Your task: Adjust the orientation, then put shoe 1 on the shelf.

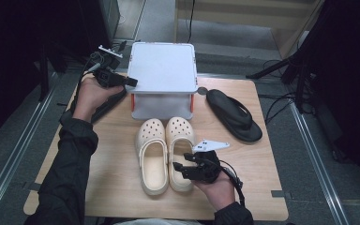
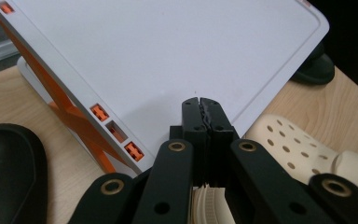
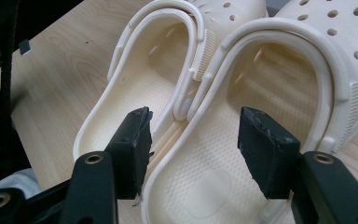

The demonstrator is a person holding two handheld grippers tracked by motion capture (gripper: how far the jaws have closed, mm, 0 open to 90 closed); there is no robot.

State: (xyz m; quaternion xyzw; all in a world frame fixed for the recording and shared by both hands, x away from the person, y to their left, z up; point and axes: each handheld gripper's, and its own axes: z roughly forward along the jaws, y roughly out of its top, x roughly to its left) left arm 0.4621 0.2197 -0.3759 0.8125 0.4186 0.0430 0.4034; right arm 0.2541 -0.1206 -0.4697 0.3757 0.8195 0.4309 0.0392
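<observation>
My right tongs (image 1: 182,167) are spread wide, low in the middle of the frame, and nothing is between them; in the right gripper view the two jaws stand apart over the heel end of the right clog (image 3: 261,154), the one jaw near the place where both clogs touch. The pair of cream clogs (image 1: 165,152) lies side by side in the middle of the wooden table (image 1: 112,187), toes toward the white rack (image 1: 163,70) in the upper middle. My left tongs (image 1: 130,82) are pressed together and empty, at the left edge of that rack. A black sandal (image 1: 234,115) lies at the right of the rack. I think the clogs are light foam, soft but springy, with a matte surface that does not slip much. I would take one by the side wall near the heel, or by the strap, because the thin rim fits between the jaws.
</observation>
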